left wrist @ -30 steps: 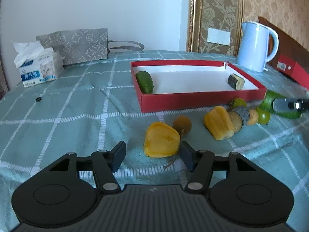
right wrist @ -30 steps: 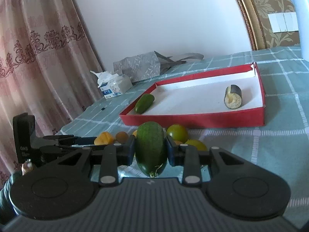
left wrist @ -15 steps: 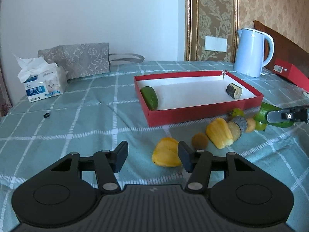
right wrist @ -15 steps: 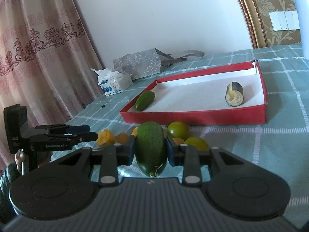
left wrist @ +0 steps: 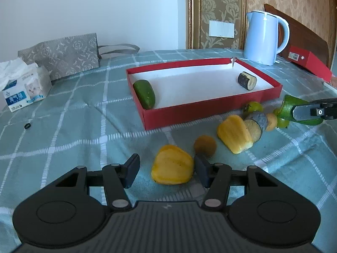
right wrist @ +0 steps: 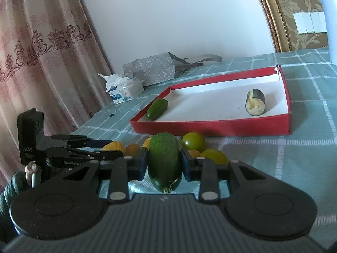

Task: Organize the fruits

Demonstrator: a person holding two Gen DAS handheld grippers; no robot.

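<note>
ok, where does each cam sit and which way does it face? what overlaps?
Left wrist: on the left gripper, angled down across the teal checked tablecloth at a yellow pepper piece between its jaws; right gripper at far right.
Right wrist: on the right gripper, shut on a dark green cucumber; left gripper and a sleeve at left.
Shared: shallow red cardboard tray.

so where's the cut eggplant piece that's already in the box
In the left wrist view, the eggplant piece lies at the right end of the red box, near the white kettle.
</note>
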